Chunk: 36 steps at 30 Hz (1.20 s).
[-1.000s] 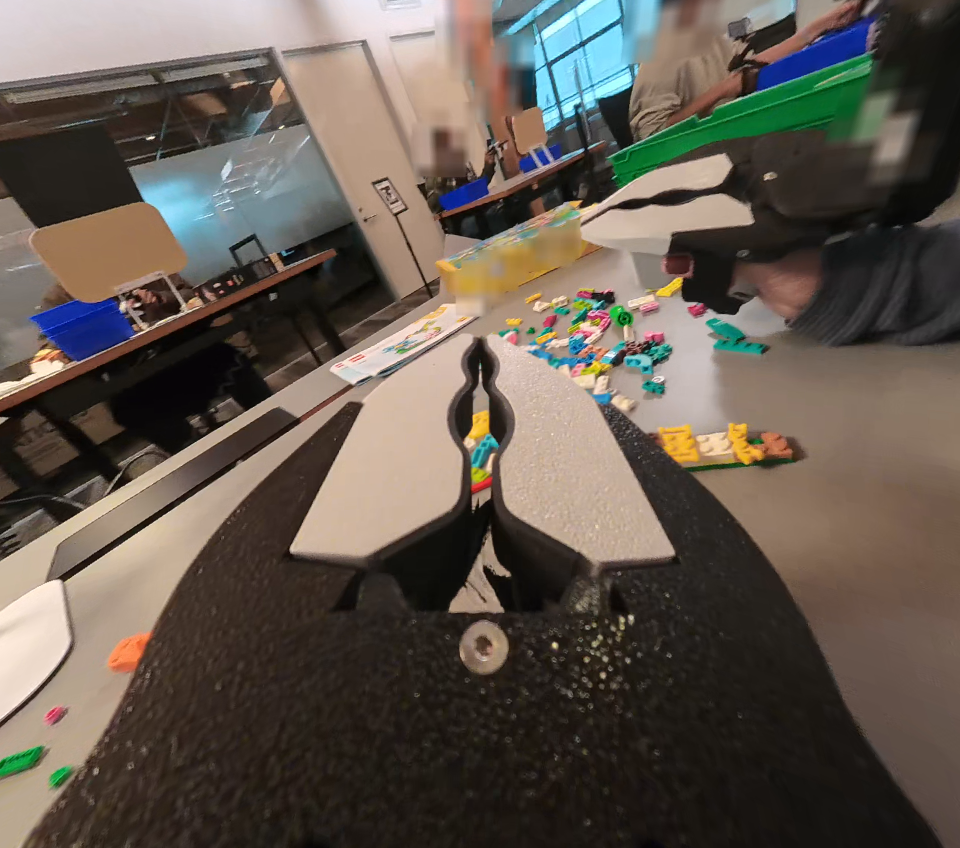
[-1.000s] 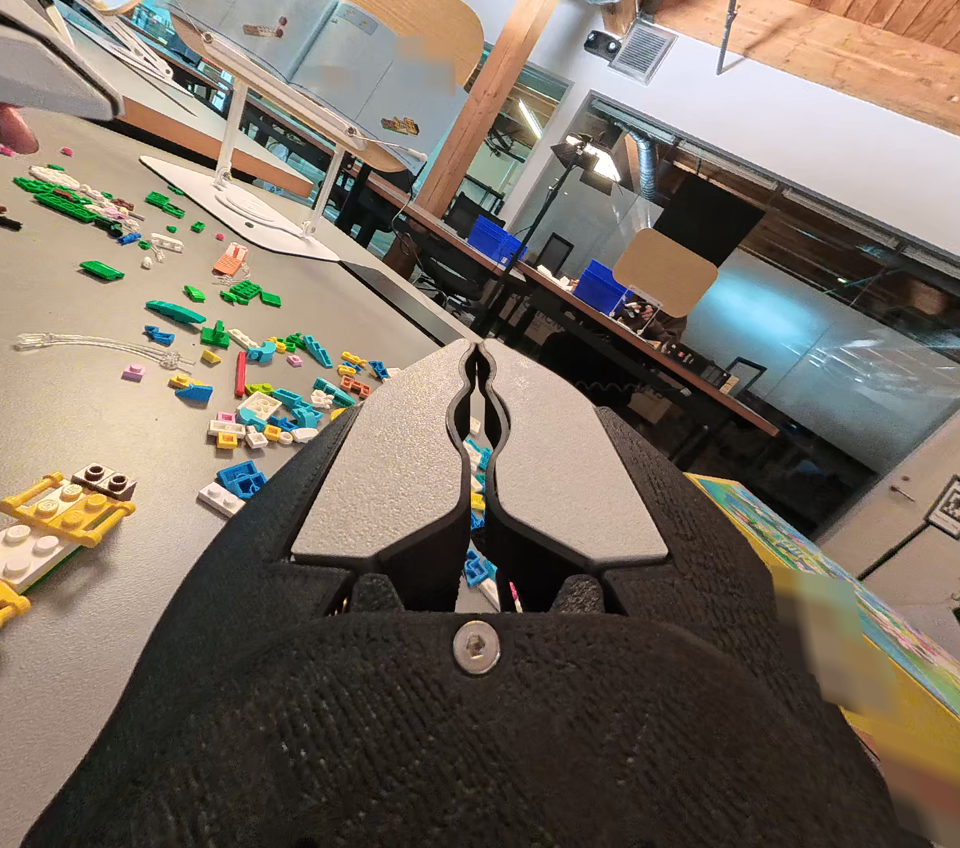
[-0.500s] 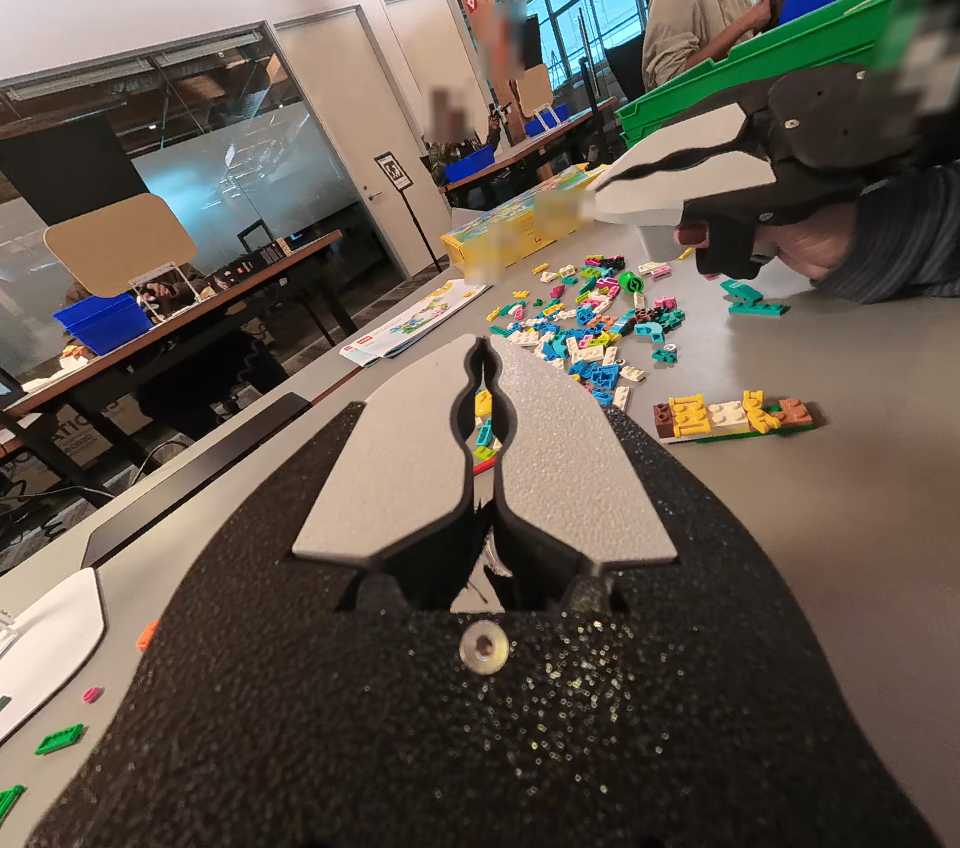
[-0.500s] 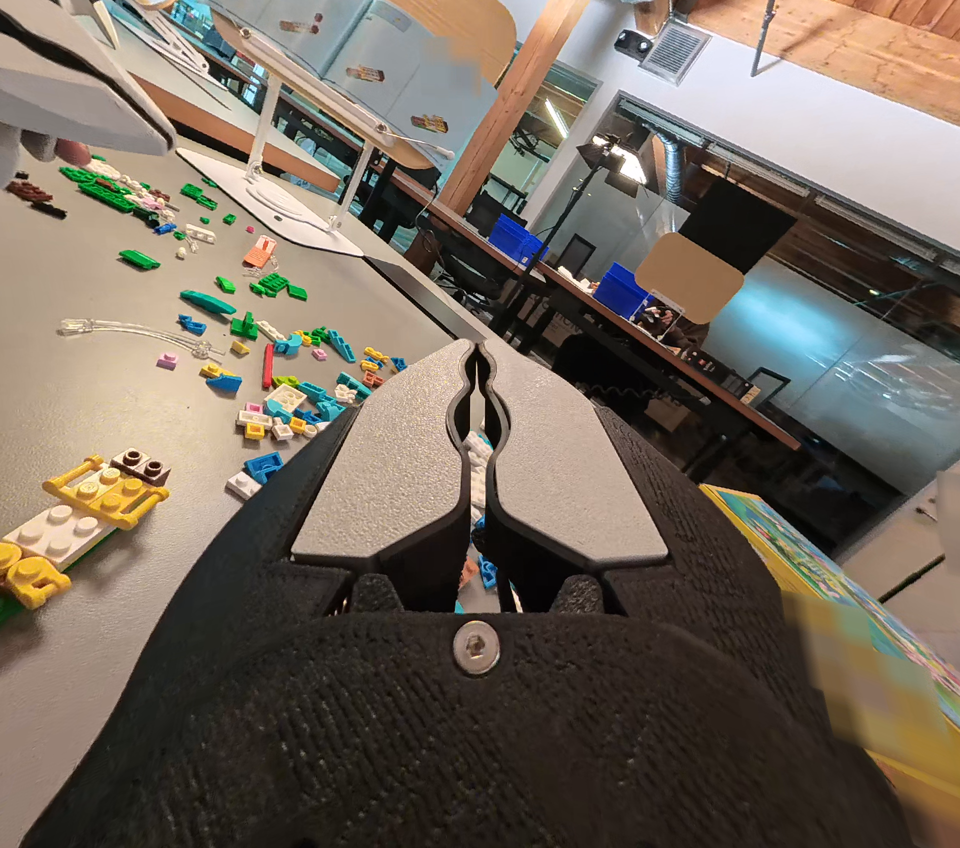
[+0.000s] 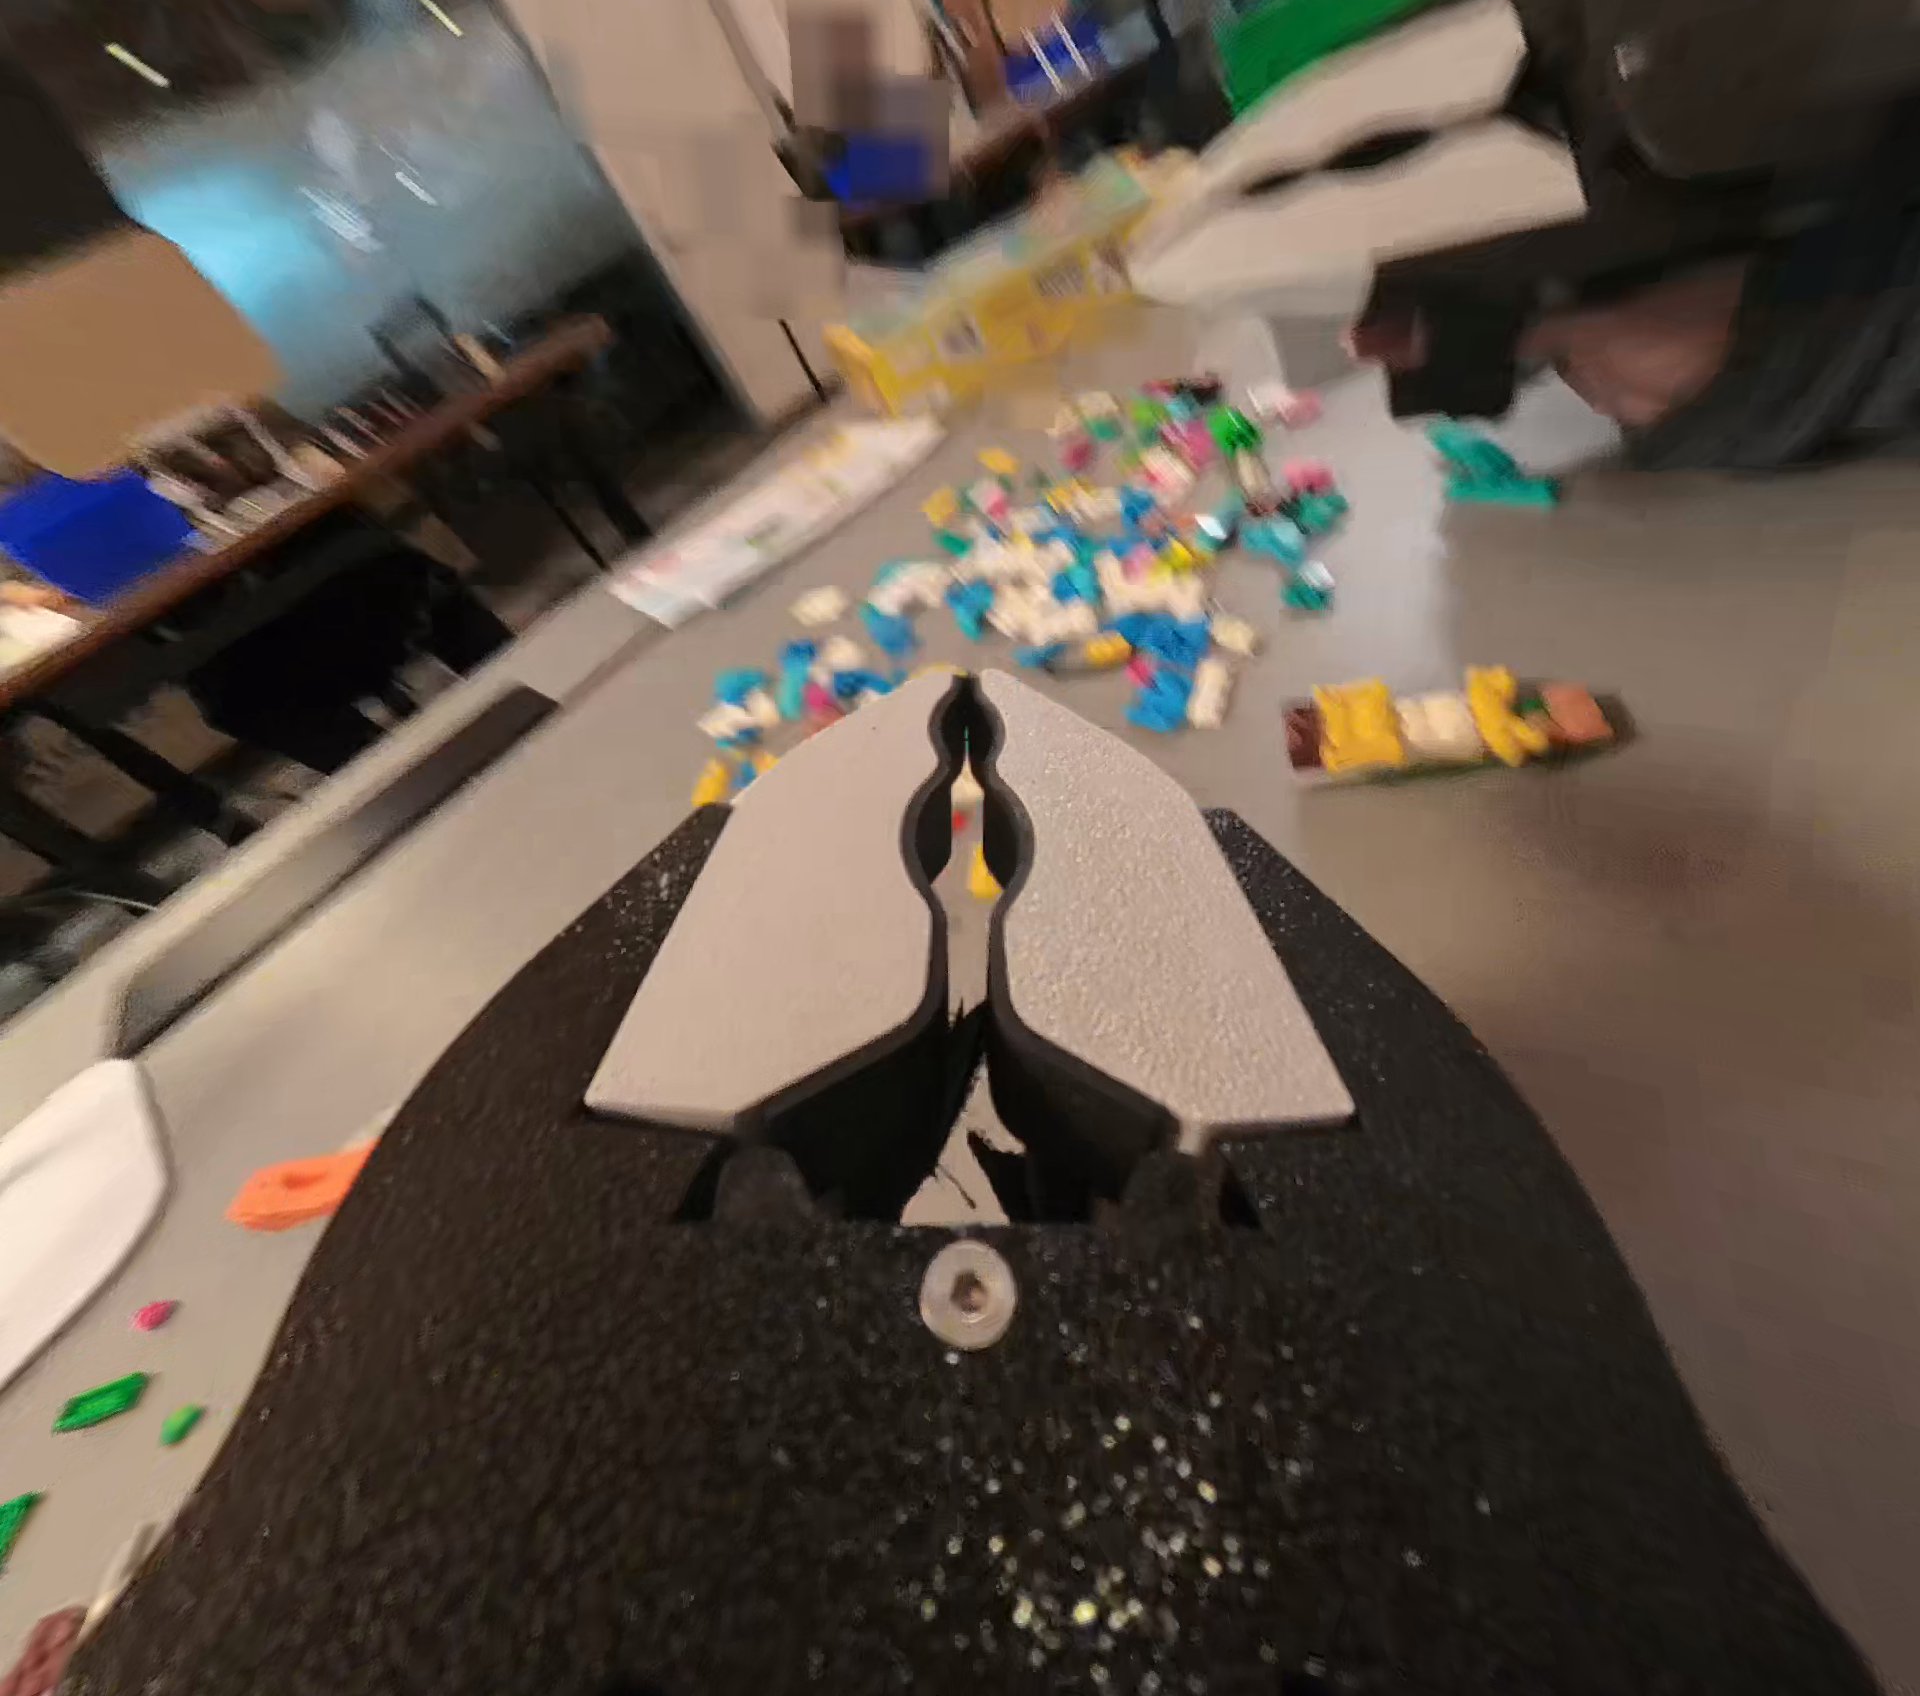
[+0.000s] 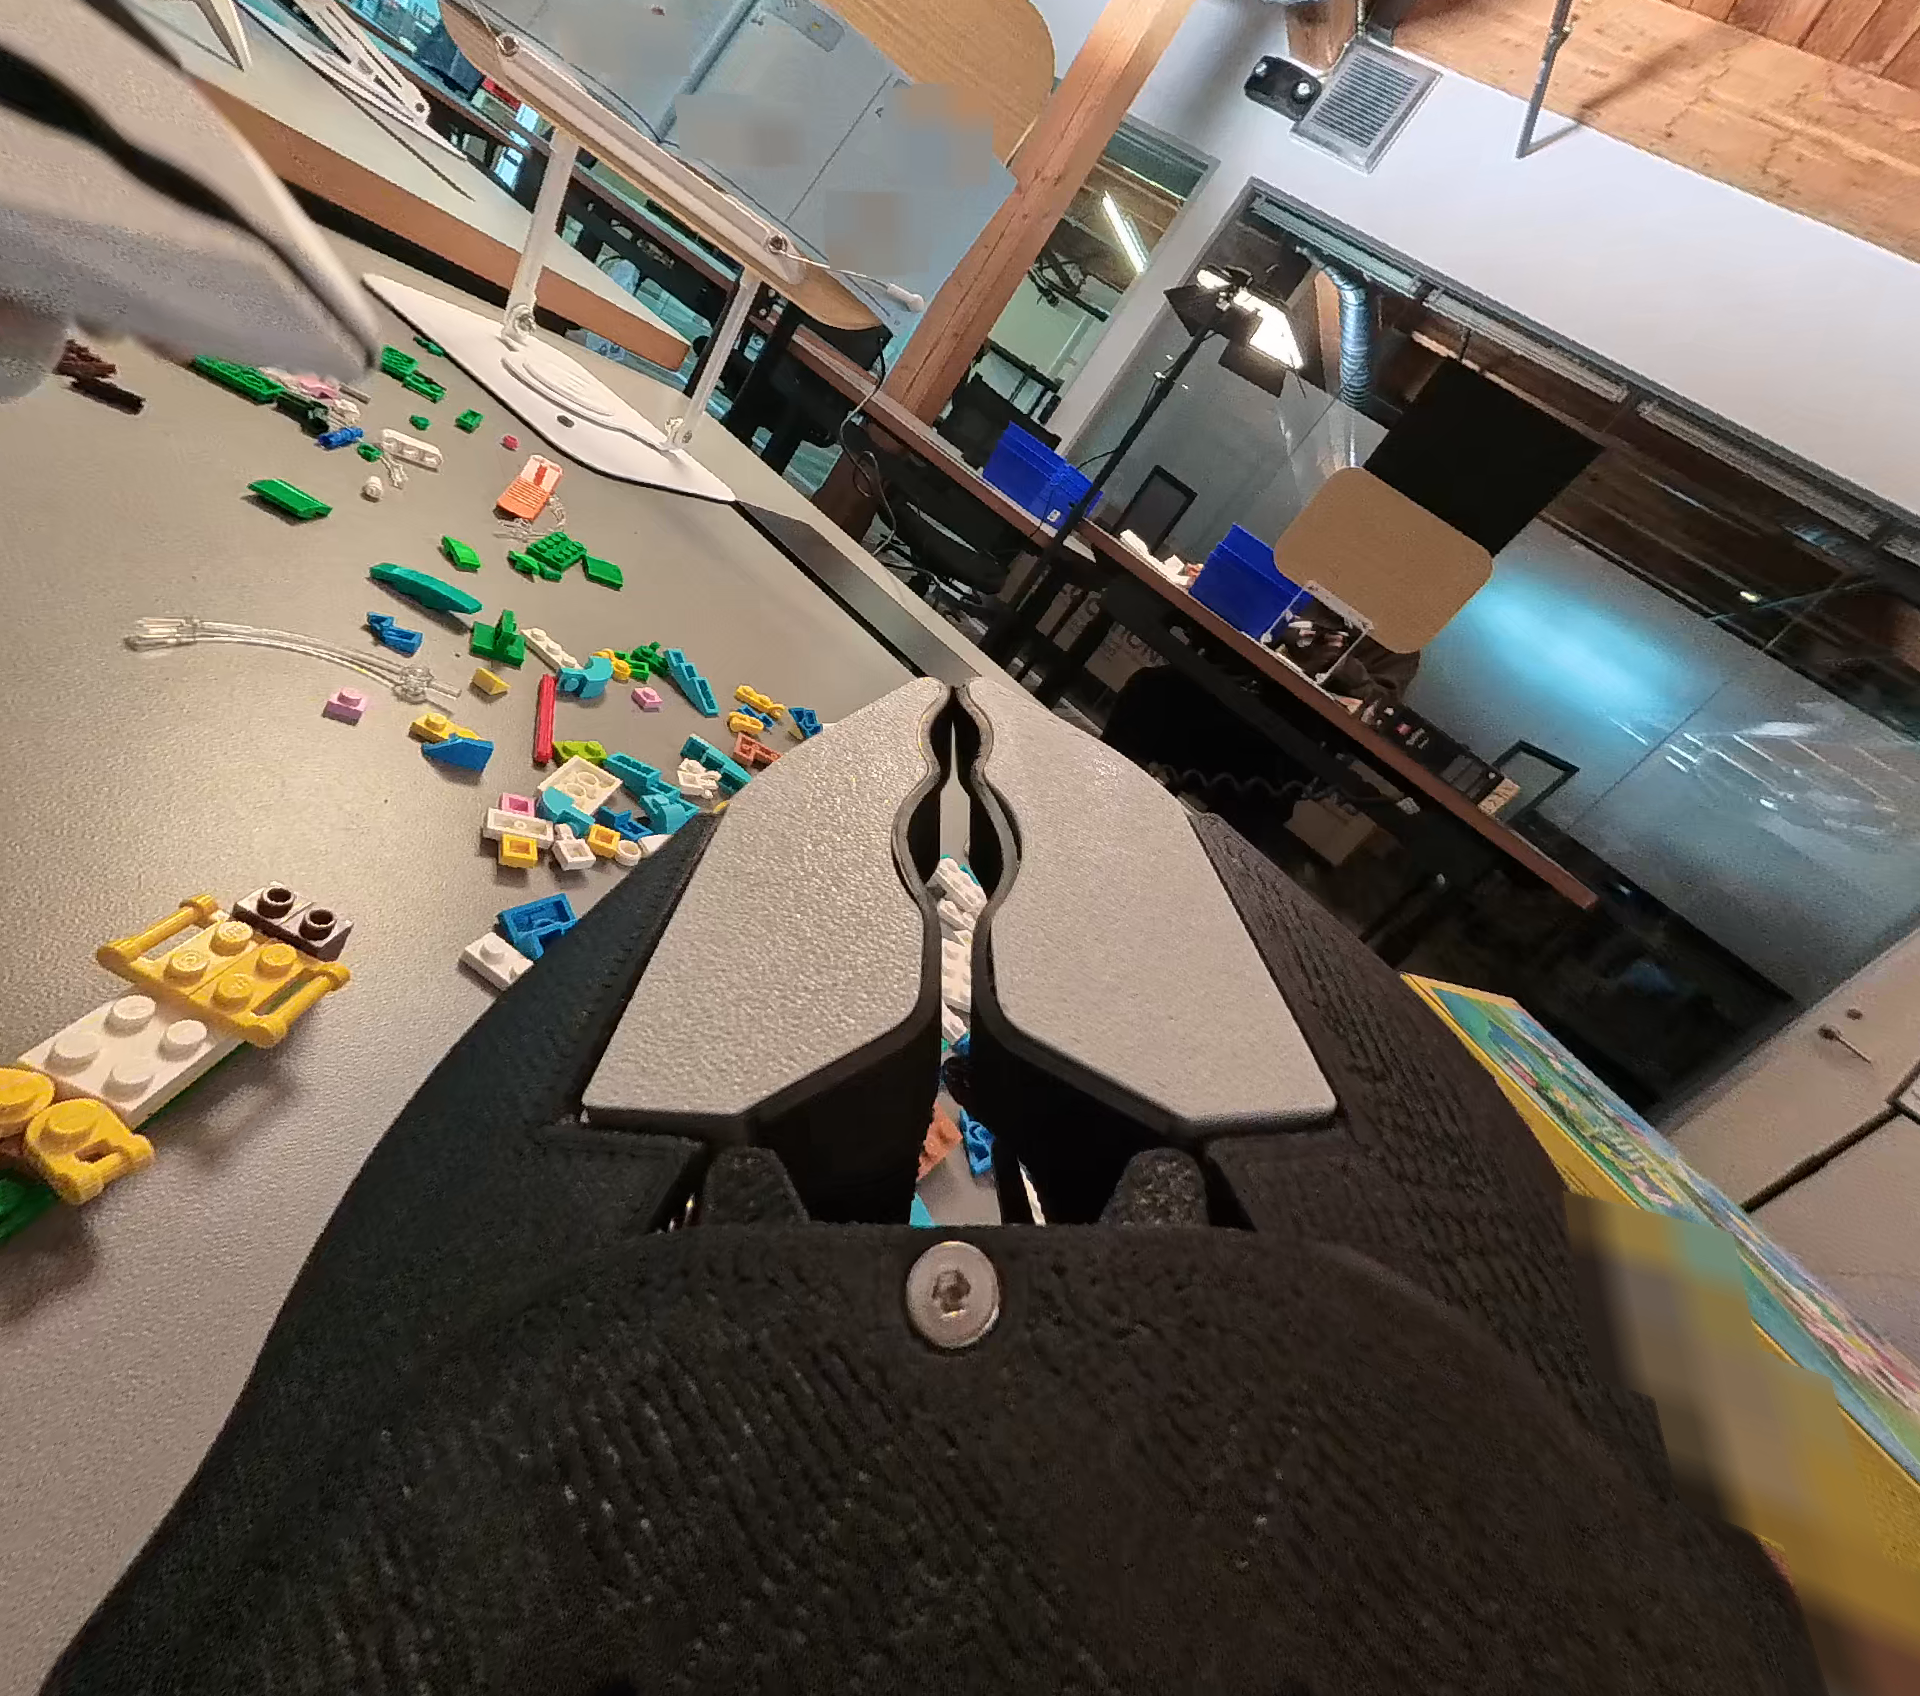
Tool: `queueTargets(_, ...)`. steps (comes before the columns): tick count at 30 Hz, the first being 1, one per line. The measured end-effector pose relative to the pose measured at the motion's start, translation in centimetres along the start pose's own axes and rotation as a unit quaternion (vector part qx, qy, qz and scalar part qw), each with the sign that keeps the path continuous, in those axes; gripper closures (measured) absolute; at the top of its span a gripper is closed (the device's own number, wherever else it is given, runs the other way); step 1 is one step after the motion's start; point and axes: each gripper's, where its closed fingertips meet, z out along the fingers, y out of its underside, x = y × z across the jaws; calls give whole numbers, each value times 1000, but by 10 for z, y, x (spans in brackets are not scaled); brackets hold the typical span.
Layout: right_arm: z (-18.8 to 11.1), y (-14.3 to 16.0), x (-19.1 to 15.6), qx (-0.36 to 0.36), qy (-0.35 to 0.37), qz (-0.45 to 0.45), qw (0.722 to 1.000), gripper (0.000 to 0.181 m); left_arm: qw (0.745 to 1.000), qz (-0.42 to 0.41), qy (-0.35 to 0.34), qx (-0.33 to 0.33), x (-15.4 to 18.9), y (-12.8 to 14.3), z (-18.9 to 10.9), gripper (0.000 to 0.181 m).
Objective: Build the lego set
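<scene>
**Both grippers empty above the loose bricks, the left one in motion**

Your left gripper [image 5: 968, 690] has its jaws pressed together with nothing between them. Its view is now smeared by motion, whereas half a second ago it was sharp, so you are swinging it; the heap of loose pieces [image 5: 1091, 566] sits lower and nearer its tips than before. Your right gripper [image 6: 951, 690] is likewise closed on nothing and has edged forward over the scatter, with white and blue bricks visible under its fingers. I judge that no piece has yet been picked, and that you are still between selection and grasp.

Count of items: one partial assembly [image 6: 177, 1012], a strip of yellow, white and brown parts on a green plate, lying on the grey table [image 6: 156, 763] well apart from either gripper and just beside the heap. One yellow set box [image 5: 997, 316] and one instruction booklet [image 5: 779, 514] lie beyond the heap. One orange brick separator [image 6: 530, 488], one red bar [image 6: 543, 716] and one clear curved stem [image 6: 281, 644] stand out. The loose small bricks are too many and too blurred to count.
</scene>
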Motion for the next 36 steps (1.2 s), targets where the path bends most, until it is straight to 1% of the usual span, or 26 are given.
queueTargets(1,0,0,1,0,2,1,1000,181,998,4,27,-49,9,11,5,181)
queueTargets(2,-1,0,3,1,5,3,1000,181,995,27,32,-89,15,18,9,181)
queueTargets(3,-1,0,4,2,8,5,1000,181,992,68,21,-104,16,18,13,181)
queueTargets(4,-1,0,5,2,11,7,1000,181,988,110,-4,-105,12,12,16,181)
queueTargets(6,-2,1,8,1,16,13,1000,181,982,152,-44,-99,-2,-5,23,181)
queueTargets(8,-1,3,9,-1,17,22,1000,181,981,153,-57,-109,-27,-20,34,181)
queueTargets(10,-1,4,10,-1,16,32,999,181,975,128,-60,-169,-60,-23,47,181)
queueTargets(11,-1,3,10,1,12,38,999,181,971,121,-78,-190,-82,-26,53,181)
queueTargets(12,-1,3,8,2,7,44,999,181,967,121,-107,-195,-107,-31,59,179)
queueTargets(13,-1,3,8,3,4,48,999,181,963,126,-144,-190,-134,-37,66,168)
queueTargets(14,-1,2,8,4,6,48,999,181,957,134,-177,-189,-161,-39,72,162)
queueTargets(15,-1,2,9,6,9,45,999,181,950,139,-206,-192,-188,-38,79,151)
queueTargets(16,0,3,9,5,9,44,999,181,943,135,-225,-206,-213,-32,87,135)
queueTargets(17,0,4,9,4,9,44,999,181,935,124,-234,-236,-234,-20,93,118)
queueTargets(18,1,5,10,4,9,45,999,181,924,111,-238,-277,-254,-5,99,97)
queueTargets(19,1,5,10,4,10,48,999,181,909,109,-249,-316,-273,8,101,81)
queueTargets(20,1,4,11,6,10,50,999,181,892,124,-269,-341,-294,16,101,72)
queueTargets(22,2,4,10,8,8,51,999,181,864,155,-311,-364,-331,28,98,70)
queueTargets(24,3,4,8,7,4,46,999,181,848,151,-334,-384,-356,44,93,70)
queueTargets(27,5,4,5,6,-2,39,999,181,833,132,-340,-416,-373,71,88,70)
queueTargets(29,6,4,3,5,-6,35,999,181,829,127,-333,-432,-374,84,88,72)
queueTargets(30,6,4,2,5,-6,34,999,181,831,124,-323,-435,-372,89,91,75)
queueTargets(31,6,4,2,5,-7,33,999,181,838,121,-304,-437,-365,95,95,83)
queueTargets(33,6,4,3,5,-7,34,999,181,846,132,-252,-450,-346,105,104,93)
queueTargets(34,6,4,3,6,-7,35,999,181,846,145,-232,-457,-338,109,107,97)
queueTargets(36,6,4,3,6,-7,35,999,181,842,178,-223,-459,-329,112,109,105)
